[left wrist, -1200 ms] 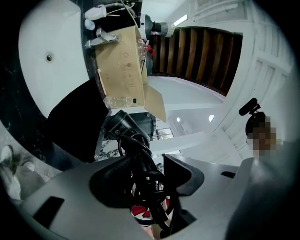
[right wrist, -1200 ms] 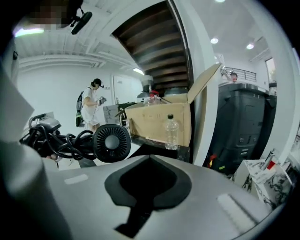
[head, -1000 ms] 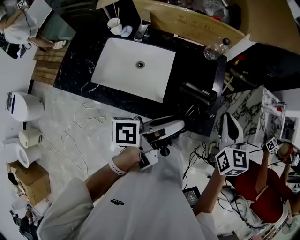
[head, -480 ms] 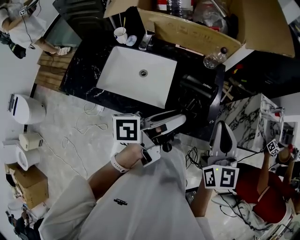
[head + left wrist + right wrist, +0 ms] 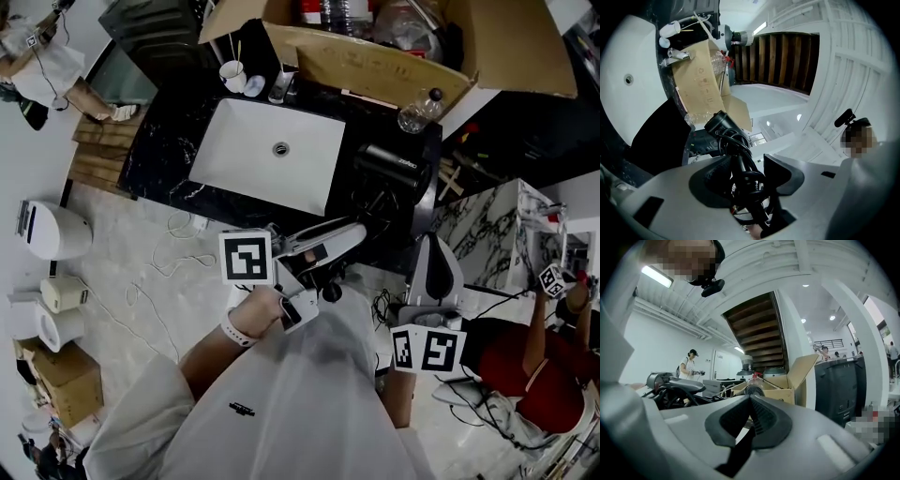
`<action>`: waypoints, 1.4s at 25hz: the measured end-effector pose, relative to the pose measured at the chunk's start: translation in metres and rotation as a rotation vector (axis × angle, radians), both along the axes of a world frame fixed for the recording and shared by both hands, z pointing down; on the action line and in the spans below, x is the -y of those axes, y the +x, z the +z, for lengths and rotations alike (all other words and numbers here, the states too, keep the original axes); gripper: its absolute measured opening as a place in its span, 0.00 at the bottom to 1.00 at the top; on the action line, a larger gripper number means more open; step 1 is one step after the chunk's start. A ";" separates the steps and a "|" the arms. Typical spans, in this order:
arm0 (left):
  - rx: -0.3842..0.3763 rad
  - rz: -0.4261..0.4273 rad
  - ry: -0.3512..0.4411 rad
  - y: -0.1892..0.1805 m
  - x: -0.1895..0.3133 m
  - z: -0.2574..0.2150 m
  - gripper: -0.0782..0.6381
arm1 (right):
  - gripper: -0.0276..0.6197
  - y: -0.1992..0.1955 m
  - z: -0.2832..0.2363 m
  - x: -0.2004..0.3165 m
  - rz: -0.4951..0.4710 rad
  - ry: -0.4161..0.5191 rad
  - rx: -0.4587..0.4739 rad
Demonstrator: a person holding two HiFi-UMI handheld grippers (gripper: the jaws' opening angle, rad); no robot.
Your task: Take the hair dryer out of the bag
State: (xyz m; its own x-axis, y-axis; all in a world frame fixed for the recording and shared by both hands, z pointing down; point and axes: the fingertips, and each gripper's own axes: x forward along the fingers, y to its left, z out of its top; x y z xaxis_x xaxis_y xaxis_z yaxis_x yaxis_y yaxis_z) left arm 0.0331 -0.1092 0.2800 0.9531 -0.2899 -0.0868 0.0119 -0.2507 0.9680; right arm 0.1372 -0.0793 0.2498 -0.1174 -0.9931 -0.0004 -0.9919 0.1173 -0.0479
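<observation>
Right claw closed tight, nothing in it, just off the near right corner of the black marble surface. Left claw grips the cord-wrapped handle of the black plastic hair dryer. The dryer is at the surface's right end, beside the white rectangular sink.

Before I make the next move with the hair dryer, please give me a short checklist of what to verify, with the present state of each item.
1. Left tongs closed on the handle of the hair dryer: ok.
2. Cord wound round the handle: ok.
3. Right tongs shut and empty, free to help: ok.
4. Hair dryer fully out of the bag: cannot tell; no bag can be made out.
5. Bottle on the counter stands apart from the hair dryer: ok.
</observation>
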 end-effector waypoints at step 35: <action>-0.010 0.026 -0.033 -0.011 -0.008 0.014 0.42 | 0.06 -0.020 0.018 0.002 -0.182 -0.135 -0.112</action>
State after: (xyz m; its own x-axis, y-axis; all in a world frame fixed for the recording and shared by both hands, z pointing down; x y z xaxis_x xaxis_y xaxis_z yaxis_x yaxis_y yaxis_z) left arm 0.0220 -0.1011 0.2937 0.9595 -0.2678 -0.0872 0.0276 -0.2185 0.9754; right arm 0.1171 -0.0814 0.2674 -0.2858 -0.9459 0.1539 -0.9552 0.2941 0.0338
